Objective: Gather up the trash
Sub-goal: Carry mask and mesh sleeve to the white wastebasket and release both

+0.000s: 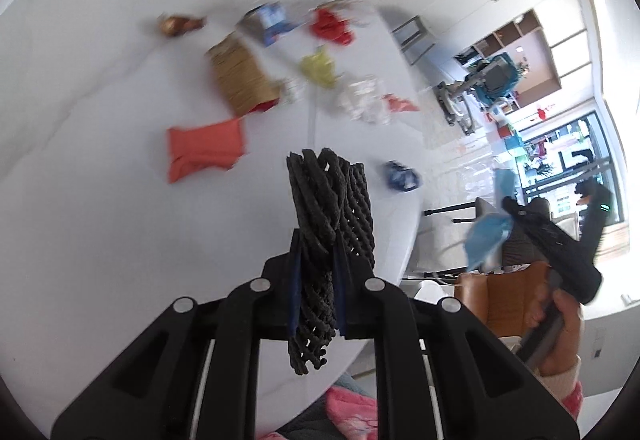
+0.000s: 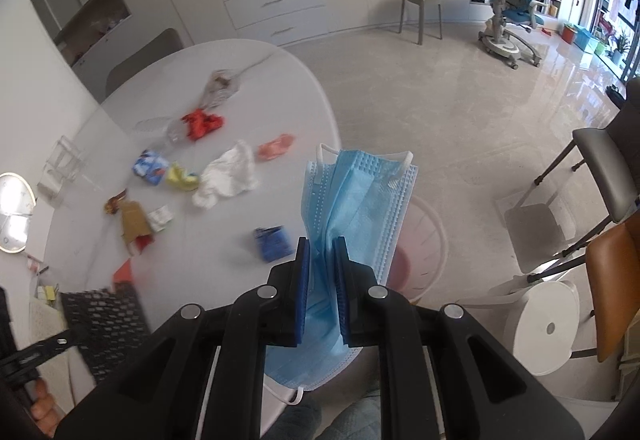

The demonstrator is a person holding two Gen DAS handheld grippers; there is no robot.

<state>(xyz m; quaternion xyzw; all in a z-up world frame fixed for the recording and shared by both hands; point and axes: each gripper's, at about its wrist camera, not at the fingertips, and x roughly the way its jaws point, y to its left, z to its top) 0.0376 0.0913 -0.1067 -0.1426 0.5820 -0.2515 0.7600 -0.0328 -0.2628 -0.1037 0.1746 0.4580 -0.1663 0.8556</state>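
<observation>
Across the white oval table (image 2: 96, 168) lie scattered scraps: a crumpled white tissue (image 2: 226, 180) near its middle, a red wrapper (image 2: 201, 124) beyond it, a yellow wrapper (image 2: 181, 176) just beside it, and a blue wrapper (image 2: 273, 242) toward the near rim. Past the table's curved edge, bare grey floor runs to cabinets. The right gripper (image 2: 322, 252) is clamped on a light-blue pleated face mask (image 2: 360, 200) above a pink plastic bin (image 2: 424, 252). The left gripper (image 1: 316, 260) pinches a black foam net sleeve (image 1: 328, 200) over the table's near side.
</observation>
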